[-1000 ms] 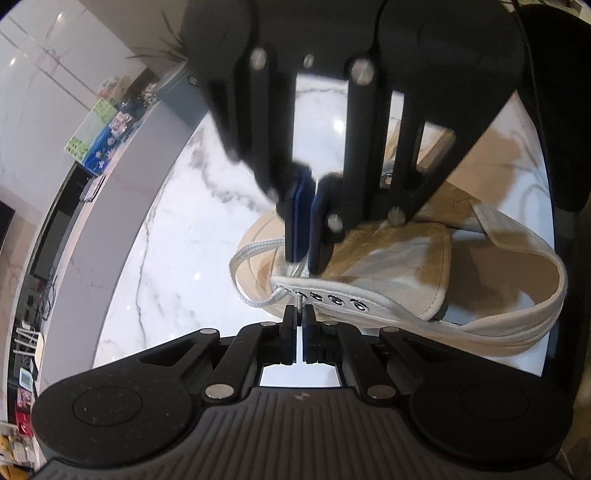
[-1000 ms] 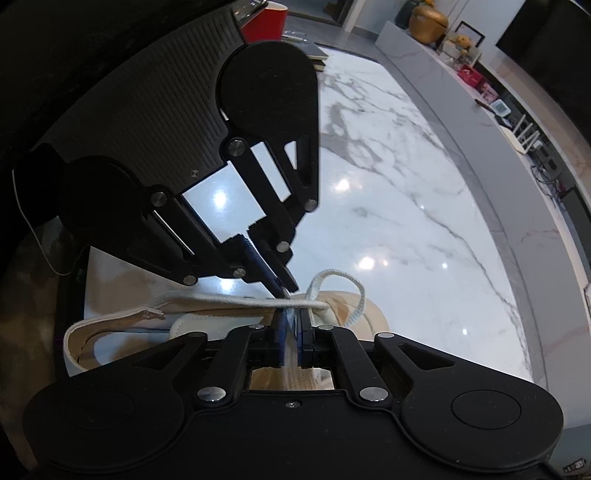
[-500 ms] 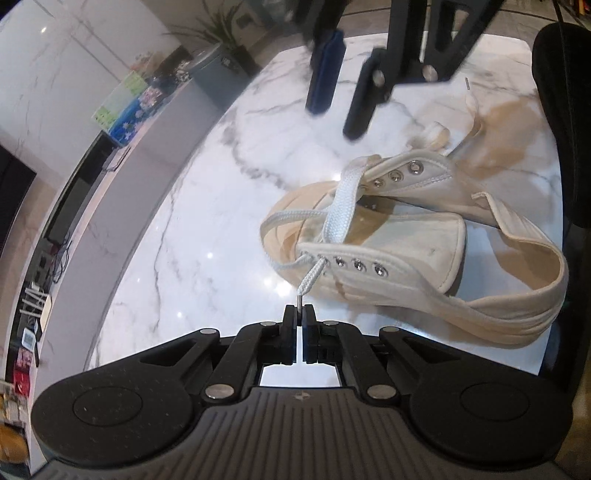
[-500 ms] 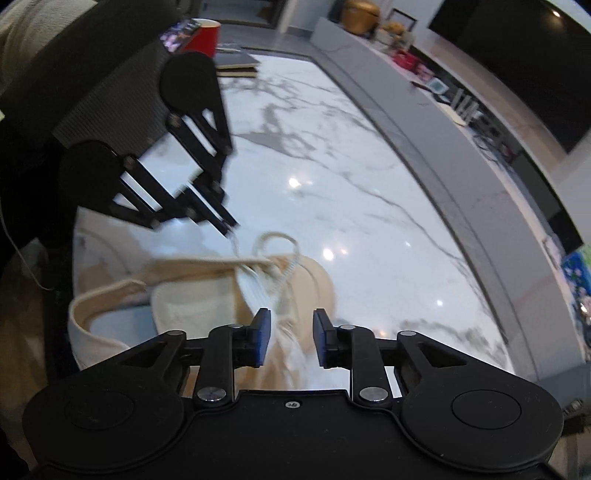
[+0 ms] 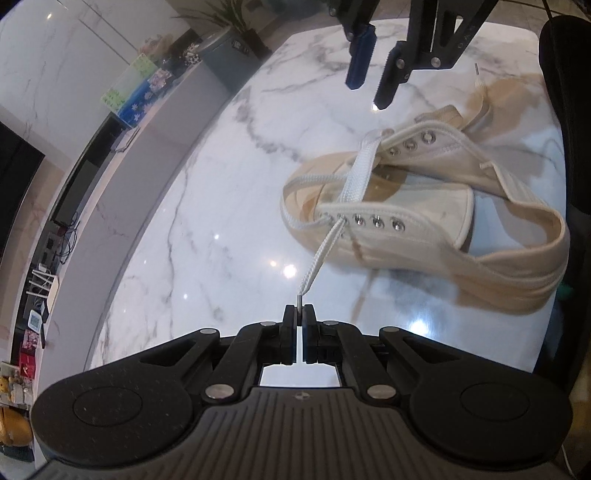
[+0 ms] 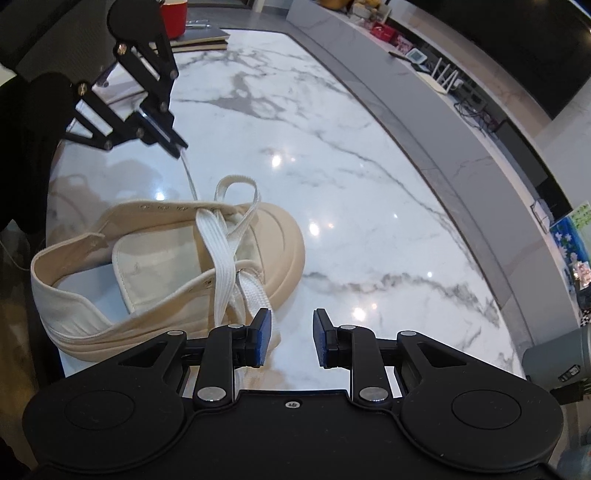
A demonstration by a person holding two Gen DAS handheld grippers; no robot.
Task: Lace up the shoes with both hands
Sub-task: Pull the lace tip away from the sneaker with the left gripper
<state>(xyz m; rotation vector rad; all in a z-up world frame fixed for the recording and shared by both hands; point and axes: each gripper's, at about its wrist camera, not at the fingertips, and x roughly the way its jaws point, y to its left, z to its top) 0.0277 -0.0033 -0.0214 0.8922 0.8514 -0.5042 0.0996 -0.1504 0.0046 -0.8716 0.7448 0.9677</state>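
A cream canvas shoe (image 5: 424,218) lies on the marble table (image 5: 207,221), toe toward the left. A white lace (image 5: 317,254) comes out of a near-side eyelet. My left gripper (image 5: 298,314) is shut on the lace's metal tip and holds the lace taut, a short way from the shoe. My right gripper (image 6: 291,332) is open and empty, just off the shoe (image 6: 166,266) near its toe. It shows in the left wrist view (image 5: 371,81) above the far side of the shoe. The lace's other end (image 5: 480,85) lies loose behind the shoe.
A red cup (image 6: 173,18) and dark notebooks (image 6: 201,38) sit at the table's far end. A grey counter (image 6: 443,122) with small items runs along the table's edge. A dark chair (image 5: 569,110) stands beside the shoe.
My right gripper has let go of the lace, opened and drawn back from the shoe. My left gripper has pulled the lace tip out through the eyelet and away from the shoe.
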